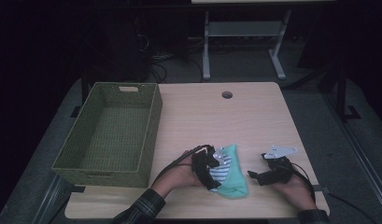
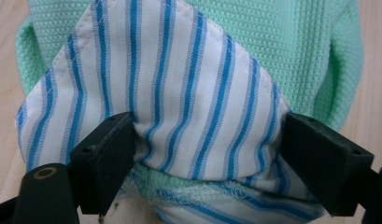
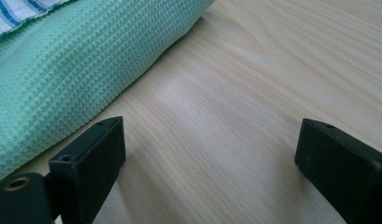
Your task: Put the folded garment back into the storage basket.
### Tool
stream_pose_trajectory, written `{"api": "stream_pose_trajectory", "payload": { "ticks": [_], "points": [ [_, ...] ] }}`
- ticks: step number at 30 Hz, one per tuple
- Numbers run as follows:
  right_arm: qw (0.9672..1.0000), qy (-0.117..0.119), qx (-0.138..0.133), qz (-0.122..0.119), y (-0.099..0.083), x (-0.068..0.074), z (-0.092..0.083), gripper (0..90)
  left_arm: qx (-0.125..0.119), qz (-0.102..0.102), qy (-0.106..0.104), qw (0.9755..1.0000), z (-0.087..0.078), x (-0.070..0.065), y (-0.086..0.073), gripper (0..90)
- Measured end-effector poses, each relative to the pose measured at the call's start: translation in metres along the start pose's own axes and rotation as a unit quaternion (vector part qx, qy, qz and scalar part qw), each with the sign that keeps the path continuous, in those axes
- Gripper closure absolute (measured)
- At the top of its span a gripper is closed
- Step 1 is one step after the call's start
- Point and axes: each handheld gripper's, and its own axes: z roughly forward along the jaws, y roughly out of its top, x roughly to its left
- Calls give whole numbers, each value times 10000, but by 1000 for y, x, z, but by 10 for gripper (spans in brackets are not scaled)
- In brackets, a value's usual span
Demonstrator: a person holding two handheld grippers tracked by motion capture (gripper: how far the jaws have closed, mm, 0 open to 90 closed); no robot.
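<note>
A folded bundle of mint-green waffle cloth [image 1: 236, 179] and white cloth with blue stripes [image 1: 222, 169] lies near the table's front edge. My left gripper [image 1: 212, 171] is down on the bundle's left side. In the left gripper view its jaws [image 2: 207, 135] stand wide, one on each side of the striped fold [image 2: 179, 88], with the green cloth [image 2: 282, 42] beyond. My right gripper [image 1: 254, 176] rests open just right of the bundle. In the right gripper view [image 3: 209, 144] it has bare wood between its jaws and the green cloth [image 3: 76, 60] to its left.
An empty green woven basket [image 1: 153, 116] stands on the left half of the wooden table [image 1: 216, 121]. A round cable hole [image 1: 227, 94] sits near the table's far edge. Dark floor and a metal desk frame [image 1: 206, 51] lie beyond.
</note>
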Motion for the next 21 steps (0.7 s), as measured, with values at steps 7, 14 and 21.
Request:
{"api": "stream_pose_trajectory", "payload": {
  "ticks": [7, 14, 21],
  "points": [
    [10000, 0, 0, 2, 0, 0, 0, 84, 53, 27, 118, 9999, -2, -2, 0, 237],
    [10000, 0, 0, 5, 0, 0, 0, 84, -79, -58, 221, 9997, -8, 5, -6, 484],
    [10000, -24, 11, 16, 0, 0, 0, 83, -151, -136, 313, 9993, -9, 8, -7, 659]
  ]
}}
